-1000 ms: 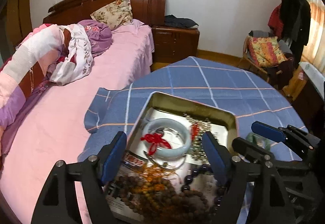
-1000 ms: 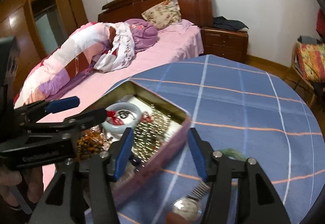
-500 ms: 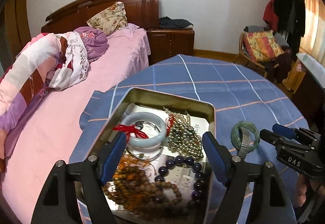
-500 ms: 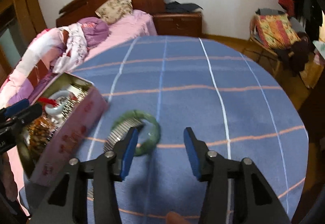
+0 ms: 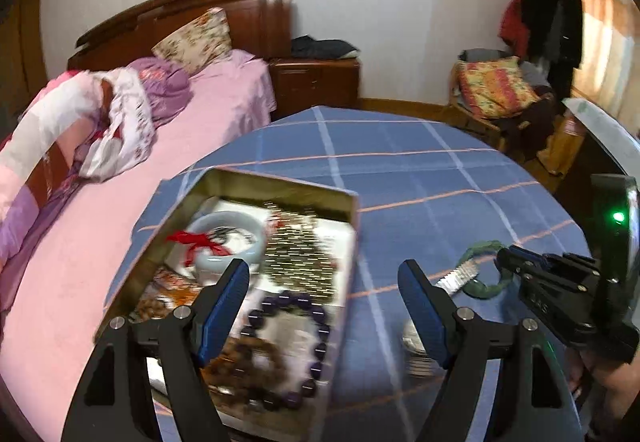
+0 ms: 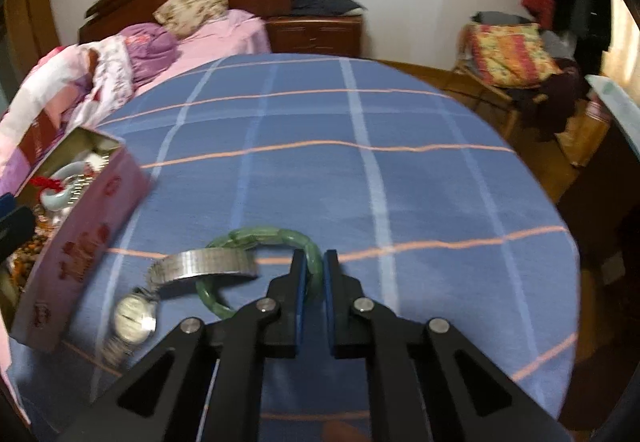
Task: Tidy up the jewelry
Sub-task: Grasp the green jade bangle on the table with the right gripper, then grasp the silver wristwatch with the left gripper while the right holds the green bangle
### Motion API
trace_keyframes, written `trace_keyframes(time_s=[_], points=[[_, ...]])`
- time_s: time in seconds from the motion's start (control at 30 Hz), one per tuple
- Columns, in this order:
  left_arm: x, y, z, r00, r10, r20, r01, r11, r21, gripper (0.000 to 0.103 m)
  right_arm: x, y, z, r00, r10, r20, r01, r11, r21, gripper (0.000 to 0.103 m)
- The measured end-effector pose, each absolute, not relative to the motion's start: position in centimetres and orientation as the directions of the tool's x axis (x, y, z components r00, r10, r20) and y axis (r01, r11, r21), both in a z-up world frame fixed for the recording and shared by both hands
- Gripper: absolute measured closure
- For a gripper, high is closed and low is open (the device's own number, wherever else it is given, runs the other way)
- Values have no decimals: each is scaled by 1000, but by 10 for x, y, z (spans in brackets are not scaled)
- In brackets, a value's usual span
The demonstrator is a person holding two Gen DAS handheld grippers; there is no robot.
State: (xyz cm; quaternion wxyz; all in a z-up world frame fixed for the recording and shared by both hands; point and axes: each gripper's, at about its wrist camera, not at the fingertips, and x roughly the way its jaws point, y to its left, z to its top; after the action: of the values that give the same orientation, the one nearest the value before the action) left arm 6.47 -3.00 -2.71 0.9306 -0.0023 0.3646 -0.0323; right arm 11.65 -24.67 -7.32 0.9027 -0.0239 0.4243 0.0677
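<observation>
A green jade bangle (image 6: 256, 236) lies on the blue checked tablecloth, with a silver watch (image 6: 134, 316) whose metal band (image 6: 208, 262) passes through it. My right gripper (image 6: 314, 266) is shut on the bangle's right side. In the left wrist view the bangle (image 5: 486, 284) and the right gripper (image 5: 516, 262) sit at the right. My left gripper (image 5: 324, 286) is open and empty above the open metal tin (image 5: 280, 181). The tin holds a pale bangle with red tassel (image 5: 228, 238), gold beads (image 5: 300, 262) and dark purple beads (image 5: 288, 346).
The round table (image 6: 360, 145) stands beside a pink bed (image 5: 180, 145). The tin's pink side (image 6: 80, 254) is at the left edge in the right wrist view. A chair with cushions (image 6: 512, 57) and hanging coats stand at the far right.
My right gripper has moved forward and shut on the green bangle. My left gripper has shifted right, so the tin now lies under its left finger.
</observation>
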Motion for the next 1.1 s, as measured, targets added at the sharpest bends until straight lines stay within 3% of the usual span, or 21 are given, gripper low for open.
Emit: trace_keyframes(time_s=[0.4, 0.63, 0.73, 1.1], points=[[49, -96, -42, 709, -113, -696, 196, 980, 41, 26, 103, -279, -70, 642, 63, -764, -67, 997, 27, 93], [64, -107, -69, 633, -141, -761, 226, 974, 7, 27, 103, -283, -71, 635, 78, -769, -65, 997, 48, 93], [68, -112, -80, 599, -135, -790, 236, 972, 13, 43, 103, -283, -71, 635, 85, -767, -70, 996, 53, 93], [71, -112, -82, 585, -139, -799, 242, 970, 8, 65, 104, -280, -76, 615, 102, -782, -96, 994, 54, 90]])
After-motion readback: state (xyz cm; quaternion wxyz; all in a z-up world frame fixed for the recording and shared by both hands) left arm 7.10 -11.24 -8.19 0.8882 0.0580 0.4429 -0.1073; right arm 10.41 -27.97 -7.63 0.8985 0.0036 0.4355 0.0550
